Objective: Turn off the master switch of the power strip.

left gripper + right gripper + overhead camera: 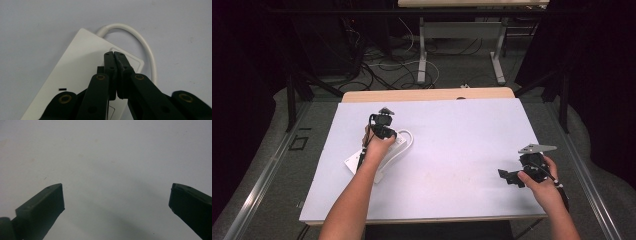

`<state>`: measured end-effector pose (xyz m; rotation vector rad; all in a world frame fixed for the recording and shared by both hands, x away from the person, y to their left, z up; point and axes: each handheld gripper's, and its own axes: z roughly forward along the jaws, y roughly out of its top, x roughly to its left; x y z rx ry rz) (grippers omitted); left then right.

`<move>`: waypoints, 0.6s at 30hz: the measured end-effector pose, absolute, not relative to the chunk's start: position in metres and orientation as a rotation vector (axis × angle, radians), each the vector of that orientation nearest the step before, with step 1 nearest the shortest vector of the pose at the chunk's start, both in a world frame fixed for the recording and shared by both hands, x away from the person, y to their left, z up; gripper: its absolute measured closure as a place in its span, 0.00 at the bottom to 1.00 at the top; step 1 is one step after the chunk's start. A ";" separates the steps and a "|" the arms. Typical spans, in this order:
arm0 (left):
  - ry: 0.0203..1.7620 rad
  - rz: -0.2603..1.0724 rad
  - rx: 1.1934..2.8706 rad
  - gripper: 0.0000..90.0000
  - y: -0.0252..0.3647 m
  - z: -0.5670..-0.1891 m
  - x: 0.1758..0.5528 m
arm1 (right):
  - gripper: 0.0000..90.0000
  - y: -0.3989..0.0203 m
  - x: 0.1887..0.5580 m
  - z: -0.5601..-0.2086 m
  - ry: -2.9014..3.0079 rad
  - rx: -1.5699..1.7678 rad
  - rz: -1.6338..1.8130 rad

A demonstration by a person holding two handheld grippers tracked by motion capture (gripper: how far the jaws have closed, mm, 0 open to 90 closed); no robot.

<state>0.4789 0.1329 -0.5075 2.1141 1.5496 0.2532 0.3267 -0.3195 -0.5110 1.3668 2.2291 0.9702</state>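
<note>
Where its jaws meet, pressed together with nothing visibly between them, the left gripper (114, 53) hovers above a white power strip (75, 75), whose cord (140, 40) loops just beyond. Well apart, the right gripper (116, 195), jaws wide apart, faces the bare white desk (105, 152).

power strip (75, 75) end under fingers (110, 65) — cropped below
</note>
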 end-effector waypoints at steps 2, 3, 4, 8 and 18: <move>1.535 0.255 2.128 0.97 0.133 -0.507 0.479 | 0.00 -0.319 0.326 -0.511 2.230 1.365 0.975; 1.533 0.252 2.131 0.96 0.133 -0.506 0.478 | 0.00 -0.319 0.326 -0.511 2.230 1.364 0.974; 1.535 0.247 2.125 0.96 0.133 -0.506 0.478 | 0.00 -0.319 0.326 -0.511 2.231 1.365 0.972; 1.532 0.233 2.117 0.93 0.134 -0.505 0.477 | 0.00 -0.320 0.327 -0.511 2.236 1.362 0.965; 1.521 0.240 2.114 0.81 0.135 -0.501 0.475 | 0.00 -0.319 0.326 -0.511 2.231 1.356 0.969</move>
